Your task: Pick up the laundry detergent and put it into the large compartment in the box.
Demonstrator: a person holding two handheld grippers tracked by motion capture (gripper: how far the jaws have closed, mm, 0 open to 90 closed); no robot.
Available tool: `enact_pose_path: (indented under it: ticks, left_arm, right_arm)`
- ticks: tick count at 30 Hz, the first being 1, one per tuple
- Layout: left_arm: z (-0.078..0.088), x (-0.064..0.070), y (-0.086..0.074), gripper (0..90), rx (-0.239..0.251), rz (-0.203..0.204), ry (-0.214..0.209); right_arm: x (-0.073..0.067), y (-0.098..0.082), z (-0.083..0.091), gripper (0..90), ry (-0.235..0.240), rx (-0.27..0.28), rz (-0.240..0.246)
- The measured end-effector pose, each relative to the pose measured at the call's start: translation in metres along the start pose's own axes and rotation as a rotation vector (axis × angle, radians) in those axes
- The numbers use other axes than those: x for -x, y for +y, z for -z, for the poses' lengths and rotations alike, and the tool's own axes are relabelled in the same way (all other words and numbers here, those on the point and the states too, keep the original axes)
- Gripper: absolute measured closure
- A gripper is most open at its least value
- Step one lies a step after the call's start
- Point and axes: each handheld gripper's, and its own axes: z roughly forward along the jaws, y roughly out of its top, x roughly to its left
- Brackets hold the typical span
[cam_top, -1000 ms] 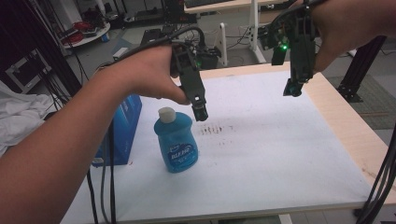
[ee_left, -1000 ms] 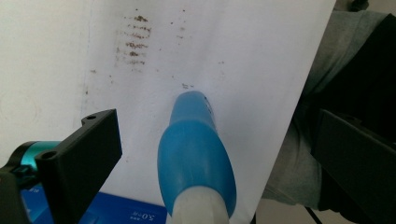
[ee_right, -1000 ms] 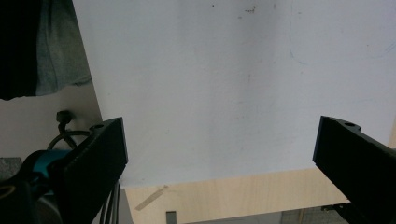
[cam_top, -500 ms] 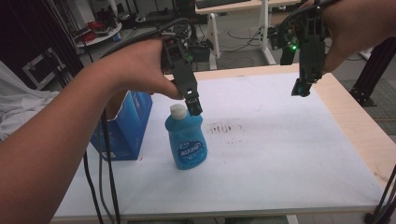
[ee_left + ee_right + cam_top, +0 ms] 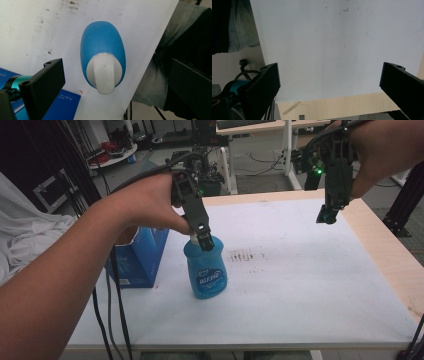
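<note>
A blue dish-soap bottle (image 5: pixel 205 267) stands upright on the white tabletop (image 5: pixel 300 285), left of its middle, with a white cap (image 5: pixel 104 72) on top. Just to its left sits a blue box (image 5: pixel 142 257), close beside the bottle but apart from it.

The left gripper (image 5: pixel 204 239) hangs directly over the bottle, pointing down at its neck. In the left gripper view the jaws stand wide apart, one at the lower left and one at the right edge, and the cap lies in the gap between them, nearer the left jaw, touching neither. The bottle's rounded blue shoulder shows beyond the cap, seen from straight above. In the high view the jaw tips sit at about cap height, in front of the neck; whether they have dropped to the sides of the cap or are just above it cannot be told there. The jaws hold nothing.

The right gripper (image 5: pixel 326 216) is held above the far right part of the tabletop, well apart from the bottle. In the right gripper view its jaws are spread wide and empty, with bare white tabletop and its pale wooden edge (image 5: pixel 337 110) between them.
</note>
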Motion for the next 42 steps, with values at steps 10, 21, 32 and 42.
enact_pose_path:
  ticks: [10, 21, 32, 42]
  left_arm:
    - [-0.022, -0.002, -0.002, 1.7, -0.006, 0.006, -0.004]
    - [-0.041, -0.005, -0.001, 1.7, -0.023, 0.003, -0.003]
    - [-0.053, -0.007, 0.000, 1.8, -0.038, 0.000, 0.009]
    - [-0.057, -0.007, 0.001, 3.5, -0.050, -0.007, 0.018]
  right_arm:
    - [-0.001, 0.003, -0.002, 2.1, 0.000, -0.007, -0.001]
    - [0.001, 0.004, -0.006, 2.1, 0.006, -0.012, 0.001]
    - [0.003, 0.005, -0.008, 2.1, 0.010, -0.011, -0.001]
    - [0.003, 0.005, -0.008, 2.1, 0.009, -0.013, -0.004]
